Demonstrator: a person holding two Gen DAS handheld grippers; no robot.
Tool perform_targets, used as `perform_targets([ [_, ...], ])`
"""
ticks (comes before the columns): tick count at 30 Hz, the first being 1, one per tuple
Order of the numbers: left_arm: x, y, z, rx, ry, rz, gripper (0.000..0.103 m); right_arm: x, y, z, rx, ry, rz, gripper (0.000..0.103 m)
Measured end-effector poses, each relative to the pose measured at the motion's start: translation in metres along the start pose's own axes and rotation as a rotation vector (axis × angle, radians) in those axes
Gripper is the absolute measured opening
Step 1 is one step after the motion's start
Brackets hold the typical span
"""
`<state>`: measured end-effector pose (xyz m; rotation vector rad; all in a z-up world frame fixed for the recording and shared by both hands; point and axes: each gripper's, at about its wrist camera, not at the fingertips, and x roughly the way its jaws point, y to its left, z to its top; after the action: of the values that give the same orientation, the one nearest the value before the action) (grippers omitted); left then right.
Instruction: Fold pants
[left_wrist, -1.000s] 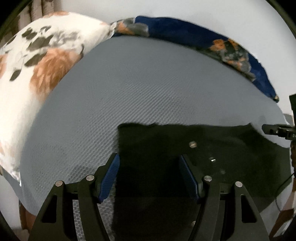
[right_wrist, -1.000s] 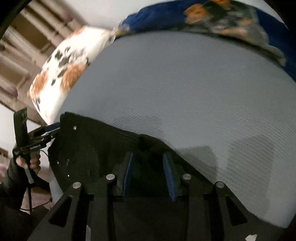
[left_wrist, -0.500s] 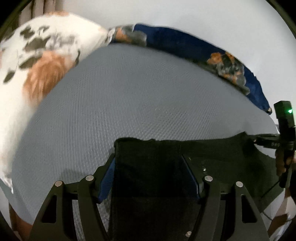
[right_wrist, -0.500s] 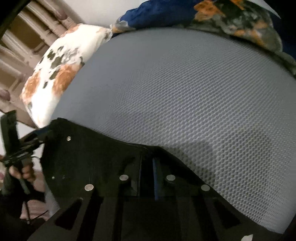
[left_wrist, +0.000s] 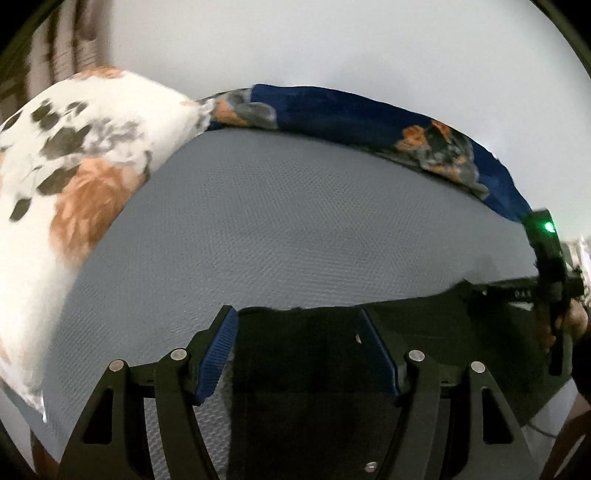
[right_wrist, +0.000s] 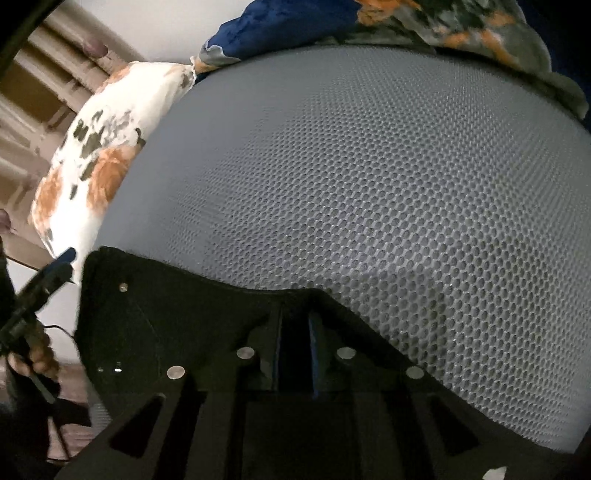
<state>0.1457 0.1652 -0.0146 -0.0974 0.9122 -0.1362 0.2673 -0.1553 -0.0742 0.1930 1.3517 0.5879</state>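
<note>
A bedroom in a home. A bed (right_wrist: 369, 184) fills most of both views, covered with a grey mattress pad in a raised honeycomb mesh. At its head lies a white pillow (left_wrist: 55, 177) printed with orange flowers and dark leaves. Beside it, along the far edge, sits a navy blue pillow or blanket (left_wrist: 351, 110) with orange and grey flowers. A plain white wall (left_wrist: 332, 48) rises behind. At upper left, brown wooden slats (right_wrist: 33, 85), perhaps a headboard or furniture.
</note>
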Motion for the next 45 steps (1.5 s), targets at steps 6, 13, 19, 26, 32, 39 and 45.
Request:
perform_targets([
  [6, 0.015, -0.025, -0.006, 0.076, 0.043, -0.081, 0.068, -0.016, -0.003, -0.005, -0.063, 0.028, 0.001, 0.021],
  [13, 0.043, -0.027, -0.011, 0.094, 0.127, -0.075, 0.068, -0.012, 0.007, -0.018, -0.199, 0.027, -0.043, 0.004],
  [19, 0.05, -0.026, -0.017, 0.122, 0.128, -0.048, 0.067, -0.016, 0.011, -0.009, -0.173, -0.06, -0.095, 0.004],
  [26, 0.045, -0.042, -0.018, 0.167, 0.128, -0.01, 0.067, -0.025, 0.003, -0.016, -0.04, -0.134, -0.102, 0.024],
  [32, 0.022, -0.089, -0.013, 0.277, 0.046, -0.112, 0.067, -0.079, -0.011, -0.059, 0.046, -0.247, -0.197, 0.031],
  [39, 0.064, -0.168, -0.02, 0.391, 0.112, -0.249, 0.067, -0.111, -0.058, -0.133, 0.166, -0.238, -0.427, 0.031],
  [45, 0.102, -0.21, -0.01, 0.419, 0.153, -0.309, 0.067, -0.112, -0.09, -0.153, 0.233, -0.245, -0.474, 0.03],
])
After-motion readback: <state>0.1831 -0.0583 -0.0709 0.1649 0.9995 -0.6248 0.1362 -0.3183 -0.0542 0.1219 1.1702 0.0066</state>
